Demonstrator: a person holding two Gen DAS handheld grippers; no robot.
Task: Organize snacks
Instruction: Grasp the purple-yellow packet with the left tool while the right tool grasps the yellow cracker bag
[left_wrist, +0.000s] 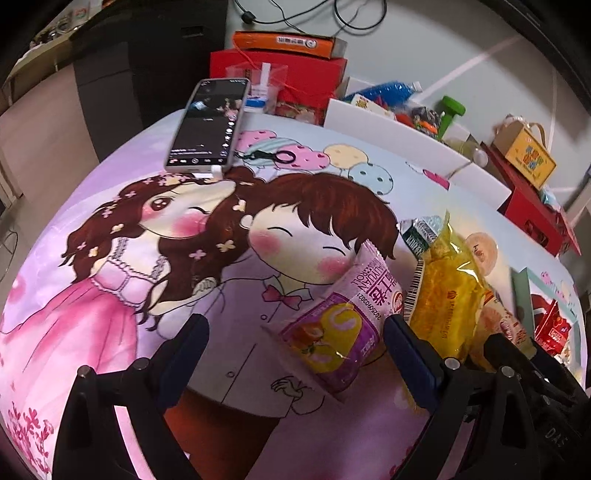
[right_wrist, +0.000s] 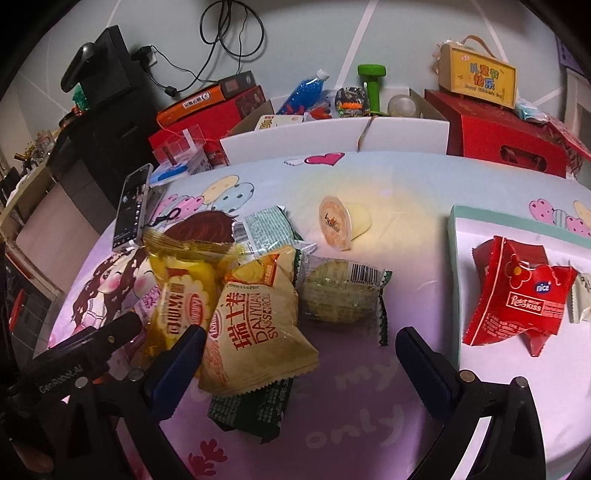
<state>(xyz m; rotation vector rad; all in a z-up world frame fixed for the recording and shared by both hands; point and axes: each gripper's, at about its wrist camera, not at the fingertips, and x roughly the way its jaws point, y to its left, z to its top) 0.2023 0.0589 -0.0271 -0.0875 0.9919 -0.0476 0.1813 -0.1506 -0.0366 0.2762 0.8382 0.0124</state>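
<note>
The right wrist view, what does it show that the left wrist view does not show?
Only the right wrist view shows the beige Swiss roll packet, the round jelly cup and the clear-wrapped round cake. Only the left wrist view shows the purple Swiss roll packet clearly, lying between the open left gripper fingers. Both share the phone, the yellow snack bag and the red packet in the box at the right.

Each camera sits low behind its own spread fingers, looking forward and down across the cartoon-print bedsheet (left_wrist: 110, 258) from close range. Both views share the yellow snack packet (left_wrist: 447, 295) (right_wrist: 181, 295) beyond the fingertips and the phone (left_wrist: 208, 125) (right_wrist: 133, 206) farther ahead.
</note>
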